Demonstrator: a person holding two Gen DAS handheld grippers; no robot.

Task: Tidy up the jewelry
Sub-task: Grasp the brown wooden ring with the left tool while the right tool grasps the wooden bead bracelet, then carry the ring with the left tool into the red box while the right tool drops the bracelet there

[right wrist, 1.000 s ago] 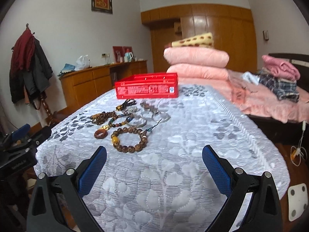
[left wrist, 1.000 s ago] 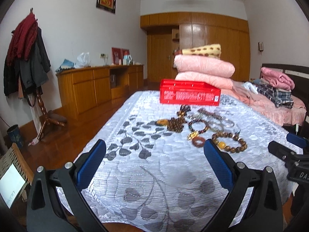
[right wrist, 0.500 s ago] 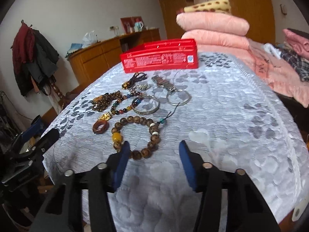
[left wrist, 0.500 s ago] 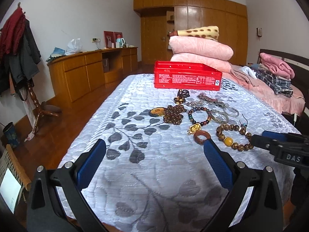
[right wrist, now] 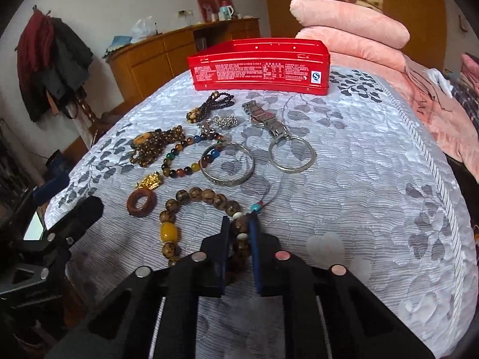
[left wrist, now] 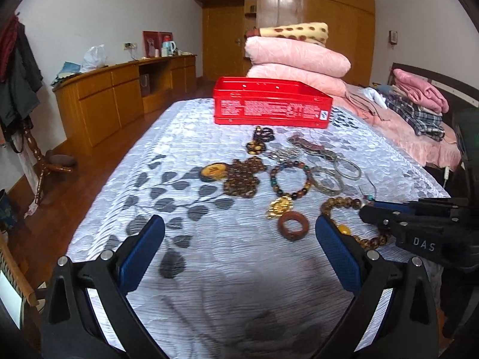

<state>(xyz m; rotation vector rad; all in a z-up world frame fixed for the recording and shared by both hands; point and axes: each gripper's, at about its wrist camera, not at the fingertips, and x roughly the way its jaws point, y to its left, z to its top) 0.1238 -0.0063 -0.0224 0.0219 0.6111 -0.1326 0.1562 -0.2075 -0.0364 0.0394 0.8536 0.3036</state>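
A quilted bedspread carries scattered jewelry and a red tin.

The left gripper has 2 black angular plastic arms, each ending in a blue finger pad with a fine dimpled texture. Round silver screw heads sit along the tops of the arms, 2 on each side. The right gripper is built alike: black ribbed frame, thin blue-faced jaws, and 4 round metal studs across the top. Seen from the left wrist view, its black side carries white letters "DAS".
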